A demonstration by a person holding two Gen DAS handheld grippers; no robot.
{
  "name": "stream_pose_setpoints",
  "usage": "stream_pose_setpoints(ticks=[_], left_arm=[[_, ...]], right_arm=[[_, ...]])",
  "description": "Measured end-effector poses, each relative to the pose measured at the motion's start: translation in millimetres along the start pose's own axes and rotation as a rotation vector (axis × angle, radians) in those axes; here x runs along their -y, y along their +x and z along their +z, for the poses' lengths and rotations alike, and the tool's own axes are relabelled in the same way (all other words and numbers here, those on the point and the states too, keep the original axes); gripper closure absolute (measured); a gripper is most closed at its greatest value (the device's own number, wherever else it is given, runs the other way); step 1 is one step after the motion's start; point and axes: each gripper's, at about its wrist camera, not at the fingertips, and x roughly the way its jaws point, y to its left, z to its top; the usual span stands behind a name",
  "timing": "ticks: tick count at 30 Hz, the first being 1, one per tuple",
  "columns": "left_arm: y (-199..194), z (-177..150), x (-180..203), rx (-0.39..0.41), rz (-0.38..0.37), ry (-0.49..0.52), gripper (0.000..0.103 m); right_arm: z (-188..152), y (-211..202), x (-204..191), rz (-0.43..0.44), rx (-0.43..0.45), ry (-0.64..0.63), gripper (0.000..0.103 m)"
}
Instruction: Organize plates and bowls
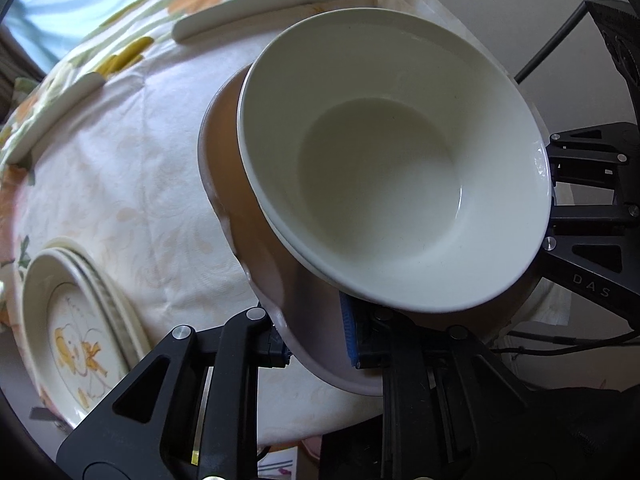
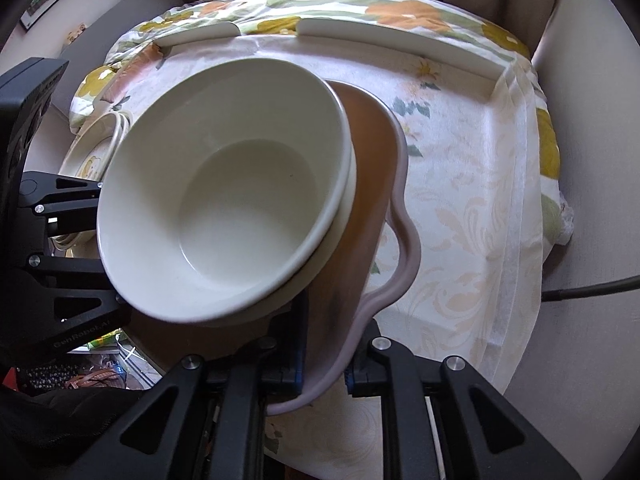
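A brown scalloped dish [image 1: 264, 248] with a pale wavy rim holds two nested white bowls [image 1: 384, 168]. My left gripper [image 1: 316, 344] is shut on the dish's near rim. My right gripper [image 2: 324, 372] is shut on the opposite rim of the same dish [image 2: 376, 184], whose bowls [image 2: 224, 200] fill the middle of the right wrist view. The dish is tilted and held above the table by both grippers. Each gripper shows at the edge of the other's view.
A stack of cream plates with a yellow bear print [image 1: 76, 336] lies on the floral tablecloth [image 1: 132, 168] to the left; it also shows in the right wrist view [image 2: 96, 152]. White edge guards [image 2: 396, 44] line the table's far side.
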Motion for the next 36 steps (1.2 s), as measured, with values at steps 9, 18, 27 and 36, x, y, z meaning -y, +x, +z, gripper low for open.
stream_pose_setpoints(ticks=[9, 18, 27, 36], left_arm=[[-67, -27, -38, 0.060, 0.058, -0.039, 0.086], [-102, -63, -126, 0.054, 0.075, -0.022, 0.086], [-84, -98, -201, 0.001, 0.072, 0.026, 0.086], [-59, -114, -234, -0.019, 0.039, 0.044, 0.086]], right_arm=[[30, -31, -55, 0.008, 0.046, -0.077, 0.090], [64, -27, -144, 0.027, 0.076, -0.112, 0.090], [84, 15, -211, 0.047, 0.030, -0.035, 0.090], [87, 45, -238, 0.030, 0.003, 0.023, 0.090]])
